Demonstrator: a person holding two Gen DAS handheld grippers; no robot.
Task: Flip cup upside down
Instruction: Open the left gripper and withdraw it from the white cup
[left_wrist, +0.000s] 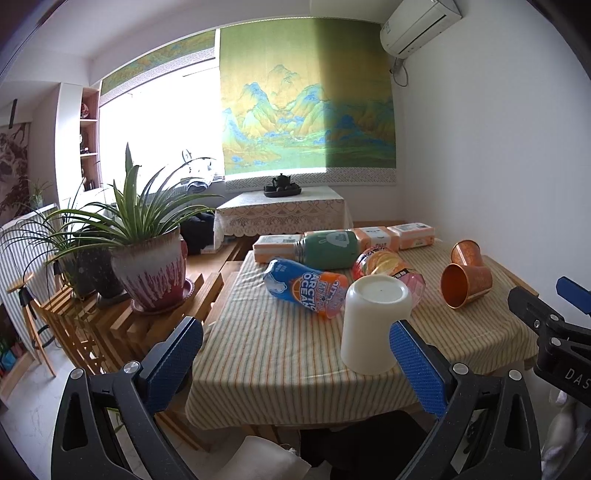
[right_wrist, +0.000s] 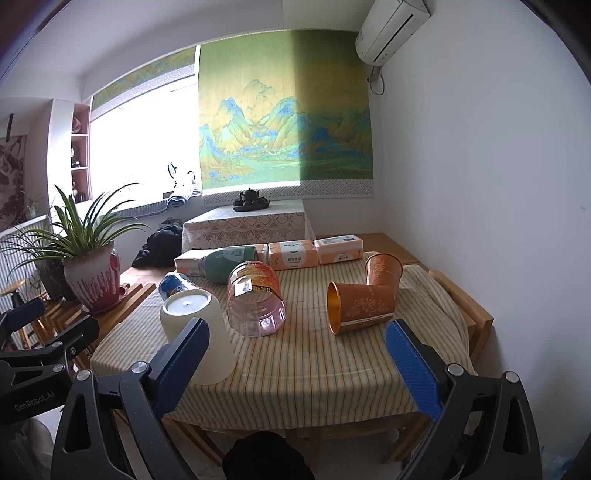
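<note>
A cream plastic cup (left_wrist: 373, 321) stands upside down, base up, near the front of the striped tablecloth (left_wrist: 280, 354); it also shows in the right wrist view (right_wrist: 199, 332). My left gripper (left_wrist: 295, 365) is open and empty, held short of the cup, its right finger overlapping the cup's lower right edge in view. My right gripper (right_wrist: 299, 365) is open and empty above the table's front edge. Two copper cups show: one lies on its side (right_wrist: 360, 306), one stands tilted behind it (right_wrist: 384, 269). A clear pink cup (right_wrist: 256, 304) lies on its side.
A blue and orange bottle (left_wrist: 306, 288) and a green bottle (left_wrist: 327, 249) lie on the table, with tissue packs (right_wrist: 293, 254) at its far edge. Potted plants (left_wrist: 147, 266) stand on wooden stands to the left. A white wall is on the right.
</note>
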